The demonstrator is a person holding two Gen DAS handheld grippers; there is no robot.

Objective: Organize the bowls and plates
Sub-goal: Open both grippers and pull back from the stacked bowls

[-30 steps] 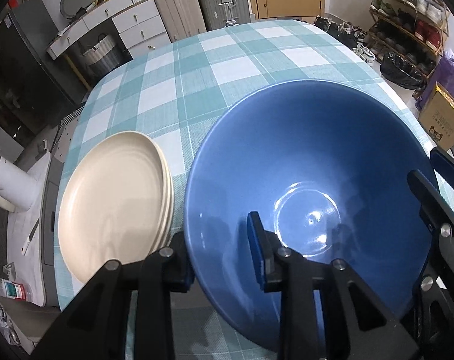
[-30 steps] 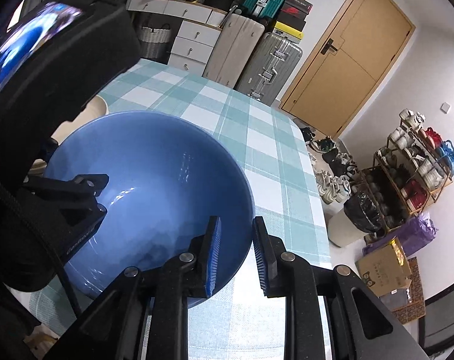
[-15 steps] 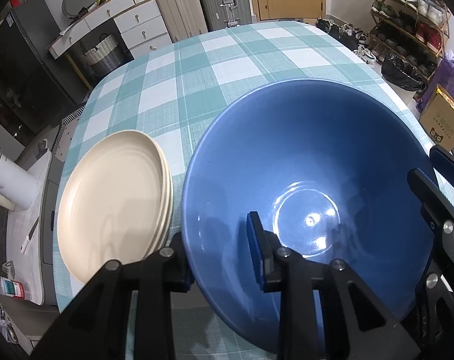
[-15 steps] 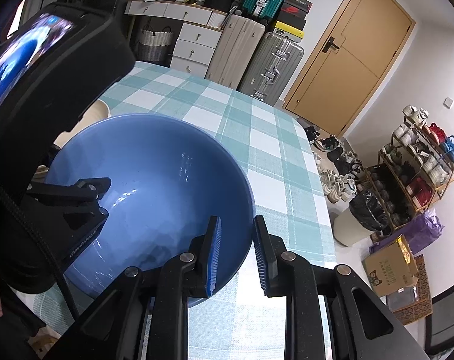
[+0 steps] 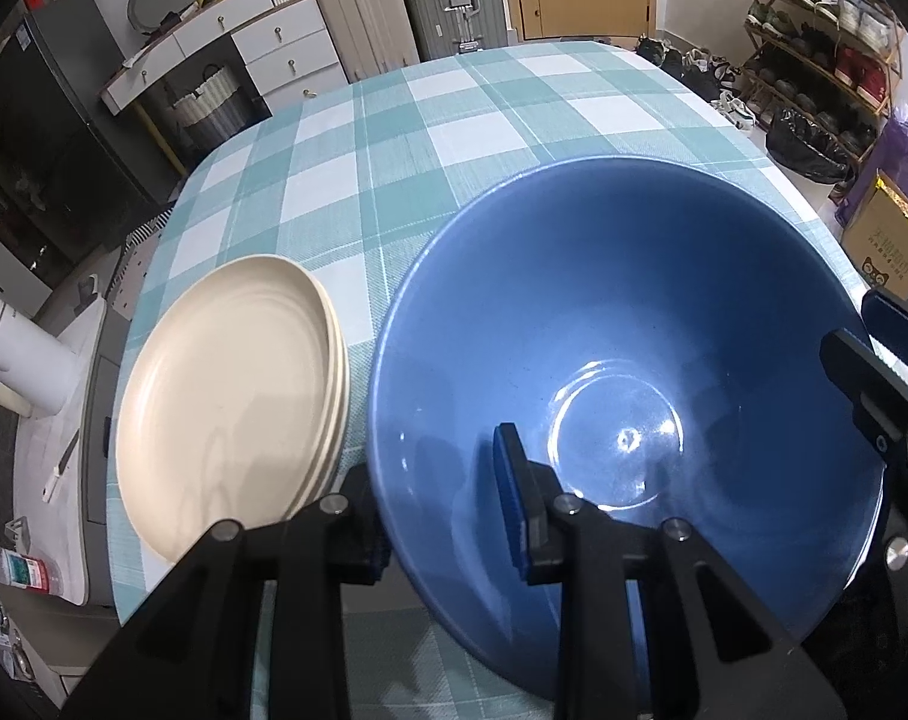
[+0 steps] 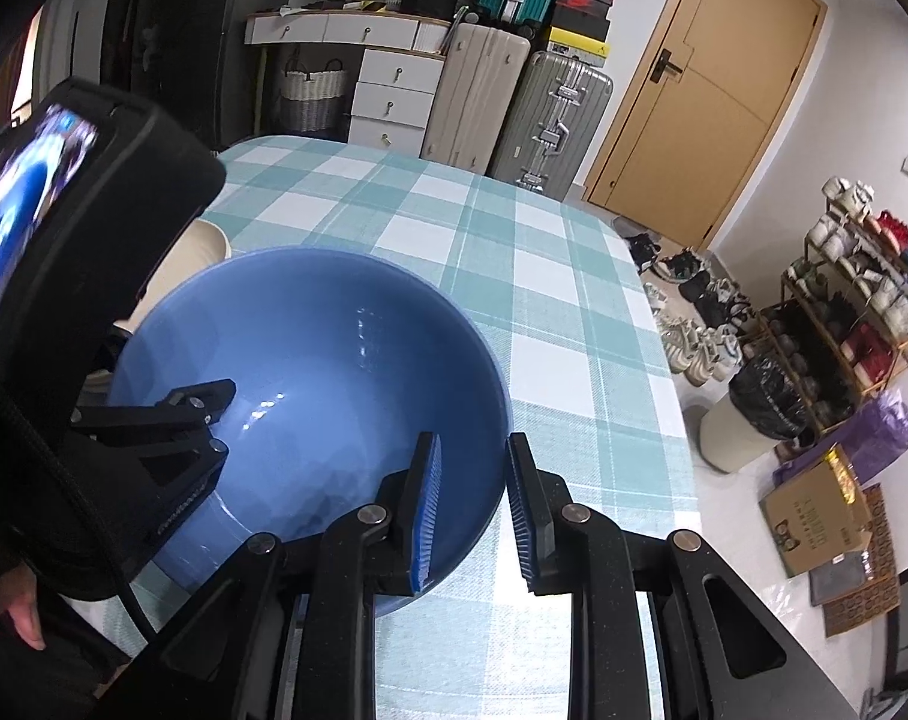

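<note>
Barely anything has shifted since a second ago: my left fingers (image 5: 439,495) and right fingers (image 6: 469,504) each straddle the wide, glossy blue bowl's (image 5: 628,372) rim, just beside the cream plates (image 5: 232,384) on the counter (image 5: 394,120); it looks heavy, slick, breakable, best gripped at opposite rims.

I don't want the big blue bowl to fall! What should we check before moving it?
1. Left gripper has one of its fingers on each side of the blue bowl's rim: ok.
2. Right gripper has its fingers on either side of the opposite rim: ok.
3. Both grips squeezed tight on the rim: cannot tell.
4. Bowl empty, nothing to spill: ok.
5. Bowl apart from the cream plates beside it: cannot tell, they look very close.
</note>
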